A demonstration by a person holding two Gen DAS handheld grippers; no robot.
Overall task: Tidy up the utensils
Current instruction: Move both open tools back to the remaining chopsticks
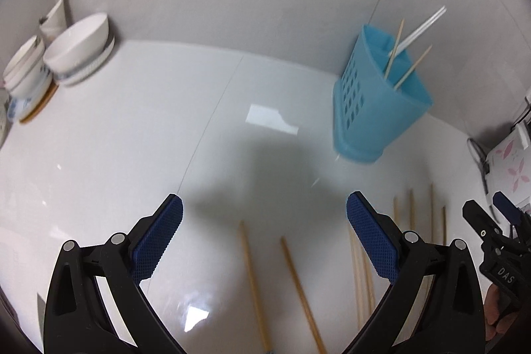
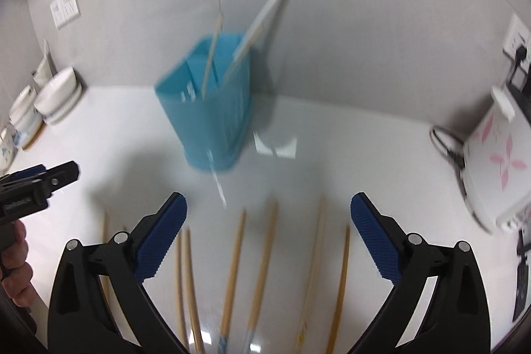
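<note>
Left wrist view: the left gripper [image 1: 265, 241] stands wide open over the white countertop [image 1: 132, 155], nothing between its blue pads [image 1: 156, 244]. Loose wooden chopsticks [image 1: 252, 281] lie on the near part of the counter, under and to the right of it. Farther off to the right stands the blue utensil holder [image 1: 371, 108] close to the wall, with 2 wooden chopsticks [image 1: 395, 50] and a white pair [image 1: 421, 29] leaning out of its top. Stacked white bowls [image 1: 79, 48] sit far left (on a wooden mat). The right gripper [image 2: 268, 241] shows at the right edge there; in its own view its jaws are spread wide and empty, hanging over a row of wooden chopsticks [image 2: 232, 267] on the near counter. The holder [image 2: 205, 118] is blurred ahead of it, a pale stick [image 2: 219, 184] streaked just in front of its base. A white flower-patterned appliance [image 2: 494, 165] stands at the right.
</note>
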